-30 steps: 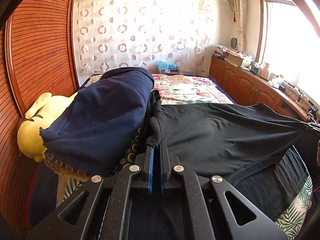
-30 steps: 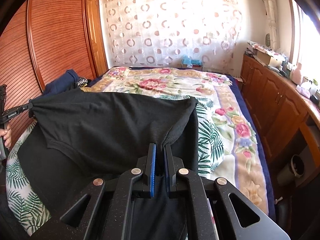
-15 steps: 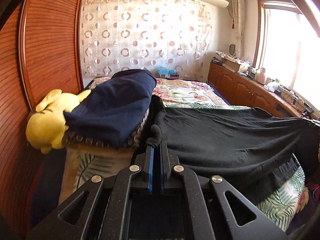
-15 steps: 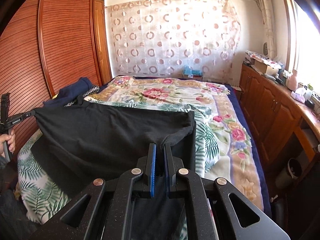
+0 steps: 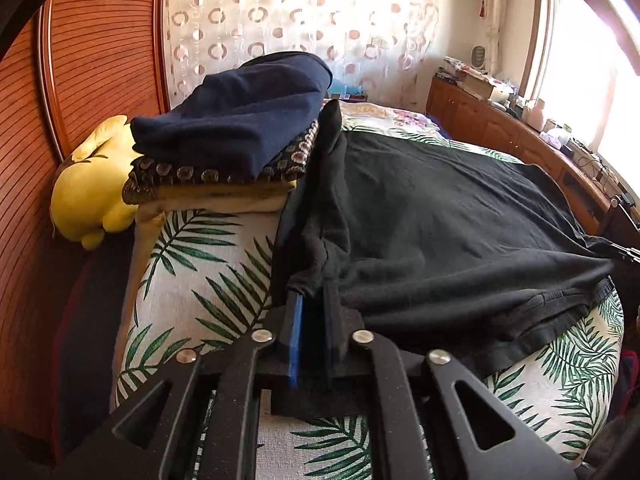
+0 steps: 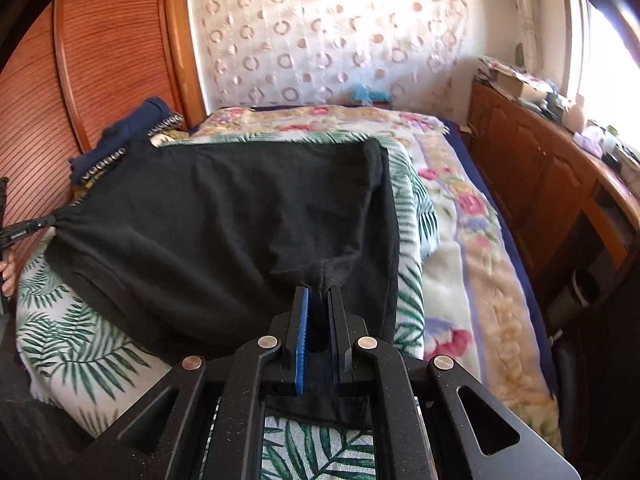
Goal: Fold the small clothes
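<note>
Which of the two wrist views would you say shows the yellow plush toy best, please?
The left wrist view: the yellow plush toy lies in plain sight against the wooden wall, partly under the folded clothes pile. In the right wrist view the toy is not visible; only the pile's edge shows.

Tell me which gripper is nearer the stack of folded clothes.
Left. The left gripper holds the black garment just beside the stack; the right gripper grips its opposite end.

Bright window (image 5: 576, 64) glare, fisheye-warped edges
</note>
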Demonstrator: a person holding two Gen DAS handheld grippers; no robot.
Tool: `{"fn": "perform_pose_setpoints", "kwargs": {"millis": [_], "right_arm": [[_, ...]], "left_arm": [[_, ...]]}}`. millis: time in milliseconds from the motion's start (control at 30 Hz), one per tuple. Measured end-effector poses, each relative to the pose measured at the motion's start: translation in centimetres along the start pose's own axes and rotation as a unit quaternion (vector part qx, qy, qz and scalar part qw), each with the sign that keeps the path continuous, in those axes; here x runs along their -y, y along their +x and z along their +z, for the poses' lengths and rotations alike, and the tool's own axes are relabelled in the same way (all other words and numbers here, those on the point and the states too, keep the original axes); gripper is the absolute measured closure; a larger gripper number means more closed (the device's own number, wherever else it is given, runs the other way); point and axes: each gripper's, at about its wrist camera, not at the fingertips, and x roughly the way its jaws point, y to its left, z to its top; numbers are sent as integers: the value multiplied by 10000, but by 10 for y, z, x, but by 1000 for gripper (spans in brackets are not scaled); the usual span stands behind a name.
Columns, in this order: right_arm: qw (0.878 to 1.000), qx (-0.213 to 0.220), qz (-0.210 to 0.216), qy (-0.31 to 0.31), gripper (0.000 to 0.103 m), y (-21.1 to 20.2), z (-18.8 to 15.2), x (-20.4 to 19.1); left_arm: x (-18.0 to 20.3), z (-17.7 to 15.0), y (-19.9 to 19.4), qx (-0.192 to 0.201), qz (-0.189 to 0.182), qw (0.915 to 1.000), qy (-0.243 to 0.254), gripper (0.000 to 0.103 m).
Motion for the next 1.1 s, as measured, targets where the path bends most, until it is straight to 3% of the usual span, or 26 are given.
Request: {"fn": "perform_pose_setpoints", "kwargs": {"millis": [133, 233, 667, 767, 867, 1100], "right_arm": [[9999, 46, -47, 105, 75, 5, -1, -4], [9999, 38, -63, 79, 73, 10, -6, -12], [9999, -57, -107, 88, 72, 20, -20, -16], [9999, -81, -130, -5, 63, 20, -21, -20], [9997, -124, -193, -96, 63, 17, -21, -22], [9993, 273, -223, -151, 58, -11, -10, -23]], "left_arm": [[2, -5, 1, 5, -83, 10000, 1, 73], [6, -11, 4, 21, -5, 9999, 131, 66], [-10, -35, 7, 18, 63, 10000, 66, 64], [-9, -34, 8, -11, 74, 9999, 102, 64], [-9, -31, 8, -81, 51, 9999, 101, 61], [-5, -21, 13, -315, -41, 9994, 136, 61]]}}
